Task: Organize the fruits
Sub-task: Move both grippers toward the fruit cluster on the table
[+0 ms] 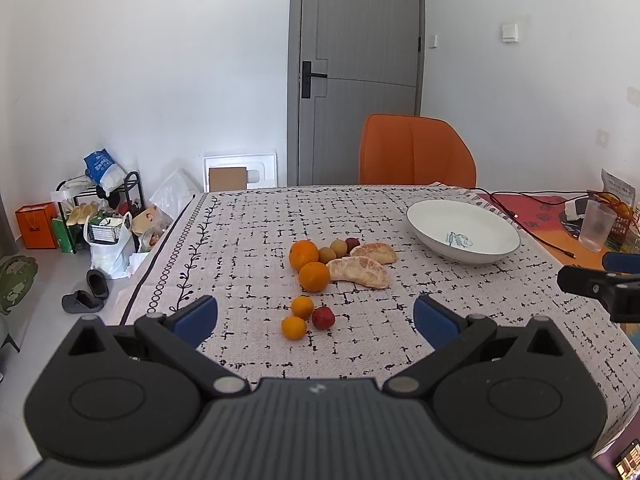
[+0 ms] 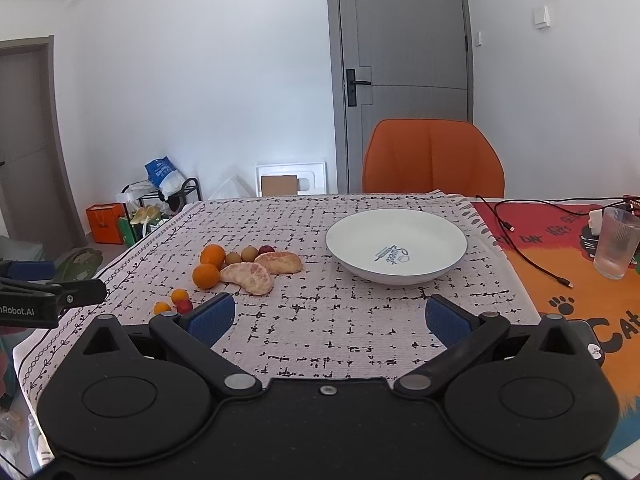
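Both jaws spread wide, empty. I judge peeled segments [image 1: 360,270] soft, tearable; grip lightly mid-body. Oranges [image 1: 314,276] firm. Bowl [image 2: 396,246] empty.

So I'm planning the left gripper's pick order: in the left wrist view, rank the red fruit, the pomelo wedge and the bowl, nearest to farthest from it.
From the left gripper:
1. Red fruit, between the fingers.
2. Pomelo wedge, farther ahead, slightly right.
3. Bowl, far right, empty.

At nine o'clock my right finger pad [image 2: 212,319] half hid the red fruit [image 2: 184,306]; bowl print [image 2: 390,255] was unreadable.
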Tool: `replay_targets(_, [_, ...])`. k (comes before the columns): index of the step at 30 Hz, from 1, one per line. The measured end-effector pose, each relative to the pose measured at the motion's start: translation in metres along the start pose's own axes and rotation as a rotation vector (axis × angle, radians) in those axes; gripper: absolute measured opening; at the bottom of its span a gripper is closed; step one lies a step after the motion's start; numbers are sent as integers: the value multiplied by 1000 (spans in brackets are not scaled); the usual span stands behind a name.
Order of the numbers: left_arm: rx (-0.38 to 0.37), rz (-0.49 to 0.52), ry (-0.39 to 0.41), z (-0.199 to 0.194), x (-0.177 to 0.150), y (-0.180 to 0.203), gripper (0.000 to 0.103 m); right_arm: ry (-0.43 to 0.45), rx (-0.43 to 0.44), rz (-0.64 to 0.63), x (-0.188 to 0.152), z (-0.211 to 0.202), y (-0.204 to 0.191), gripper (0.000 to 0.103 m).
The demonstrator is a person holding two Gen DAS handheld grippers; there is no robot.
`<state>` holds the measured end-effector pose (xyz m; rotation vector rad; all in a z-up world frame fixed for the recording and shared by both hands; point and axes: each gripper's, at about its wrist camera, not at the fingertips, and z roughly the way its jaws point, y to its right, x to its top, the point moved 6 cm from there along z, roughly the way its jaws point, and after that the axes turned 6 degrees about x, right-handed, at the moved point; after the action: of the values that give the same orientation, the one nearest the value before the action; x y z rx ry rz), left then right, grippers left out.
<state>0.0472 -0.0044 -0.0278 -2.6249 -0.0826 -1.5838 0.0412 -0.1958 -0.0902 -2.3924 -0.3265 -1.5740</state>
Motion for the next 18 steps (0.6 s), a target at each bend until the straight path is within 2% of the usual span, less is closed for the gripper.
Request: replay_targets(18, [-49,-22,-20,24,-10,1,103,-48,6,5,-13,25,8,103])
